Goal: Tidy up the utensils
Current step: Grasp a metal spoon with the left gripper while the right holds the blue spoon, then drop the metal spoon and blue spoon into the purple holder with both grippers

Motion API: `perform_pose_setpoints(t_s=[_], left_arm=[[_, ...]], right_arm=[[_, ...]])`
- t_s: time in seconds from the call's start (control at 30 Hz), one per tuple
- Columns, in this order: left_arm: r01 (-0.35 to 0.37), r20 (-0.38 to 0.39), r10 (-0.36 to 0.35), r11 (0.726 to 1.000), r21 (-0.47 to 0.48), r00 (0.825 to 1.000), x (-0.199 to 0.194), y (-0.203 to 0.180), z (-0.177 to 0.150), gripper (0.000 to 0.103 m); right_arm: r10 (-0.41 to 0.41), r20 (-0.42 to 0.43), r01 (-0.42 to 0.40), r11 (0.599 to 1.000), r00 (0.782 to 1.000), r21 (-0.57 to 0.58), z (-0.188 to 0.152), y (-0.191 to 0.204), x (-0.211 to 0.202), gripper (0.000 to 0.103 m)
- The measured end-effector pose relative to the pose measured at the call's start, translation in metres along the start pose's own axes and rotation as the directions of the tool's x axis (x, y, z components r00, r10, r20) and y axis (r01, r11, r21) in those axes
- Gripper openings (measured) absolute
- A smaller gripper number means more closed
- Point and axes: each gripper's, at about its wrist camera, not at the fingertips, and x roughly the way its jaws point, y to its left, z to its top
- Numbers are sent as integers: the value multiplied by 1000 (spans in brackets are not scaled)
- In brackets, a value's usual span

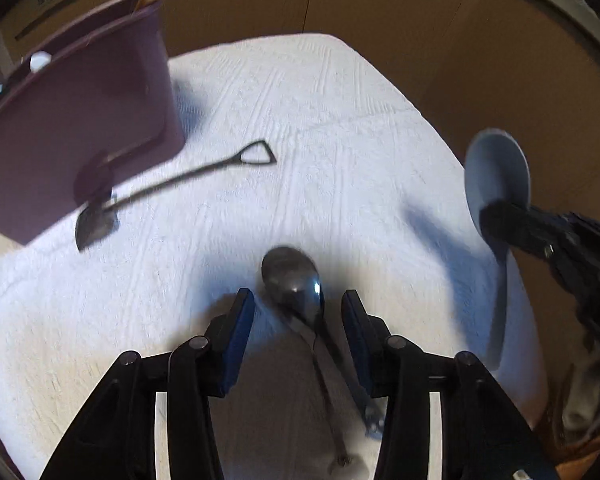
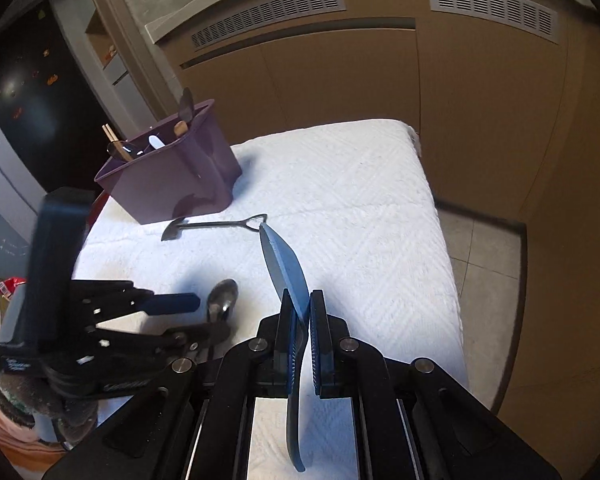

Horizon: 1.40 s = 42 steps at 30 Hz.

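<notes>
1. the left gripper (image 1: pixel 298 312) points steeply down over the white towel (image 1: pixel 340 128), its jaws apart with the metal spoon (image 1: pixel 294 276) lying between them; the blue pads (image 1: pixel 242 328) do not press on it, so nothing is held on this side yet.
2. the spoon rests flat on the towel, bowl away from the gripper and handle running back under it. it sits a little nearer the right-hand pad than the other.
3. the right gripper (image 2: pixel 303 300) is clamped on the blue spatula (image 2: pixel 280 256), gripping it on edge near the neck, blade forward, handle trailing back between the fingers.
4. the purple utensil holder (image 2: pixel 168 184) stands at the far left corner of the towel, already holding chopsticks and other pieces. a small shovel-shaped spoon (image 1: pixel 172 184) lies just in front of it, still loose.
5. risks, as i judge them: the spoon is thin and flat on soft cloth, so closing jaws may pinch towel or skate over the rounded bowl and push it aside.
6. the off-centre placement could make one pad strike first and spin the spoon.
7. the two grippers are near each other; the spatula blade could knock the left one, or slip in its edge-on grip.
</notes>
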Motion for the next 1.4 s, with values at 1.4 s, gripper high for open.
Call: perform_pose_setpoints(t_s=[1.4], left_arm=[[-329,809,330,927,-180,486,-303,112,20,26]], right_arm=[[280,545,-112,940,790,-322,162,174,-109,6]])
